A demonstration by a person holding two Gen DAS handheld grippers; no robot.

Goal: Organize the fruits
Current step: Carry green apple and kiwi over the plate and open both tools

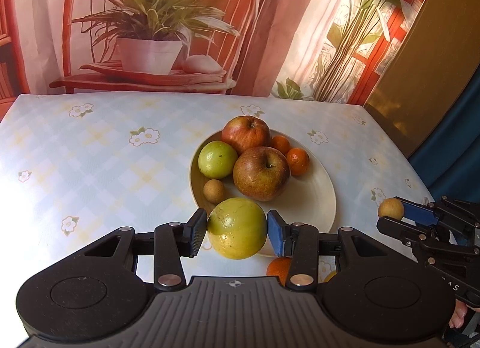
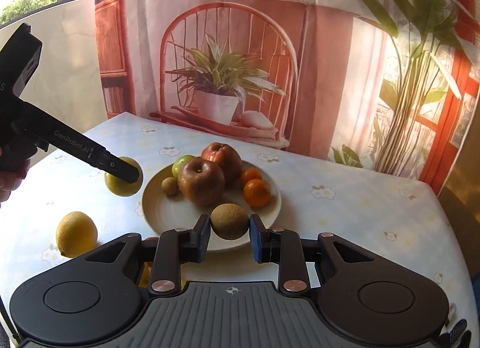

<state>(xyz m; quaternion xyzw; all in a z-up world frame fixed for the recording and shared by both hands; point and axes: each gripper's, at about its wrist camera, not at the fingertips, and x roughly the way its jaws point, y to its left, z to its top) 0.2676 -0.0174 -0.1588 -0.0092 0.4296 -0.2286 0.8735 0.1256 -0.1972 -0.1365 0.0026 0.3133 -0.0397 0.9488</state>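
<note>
Bare plate [image 2: 168,213] front, apples [image 2: 201,181] and oranges [image 2: 256,193] crowding behind

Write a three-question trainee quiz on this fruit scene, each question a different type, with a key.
1. True or false: the left claw is shut on a green-yellow fruit.
2. The right claw holds: A) an orange B) a small brown fruit C) an apple
3. Fill in: the lemon lies on the ______, outside the plate.

Key: 1 true; 2 B; 3 table.
</note>
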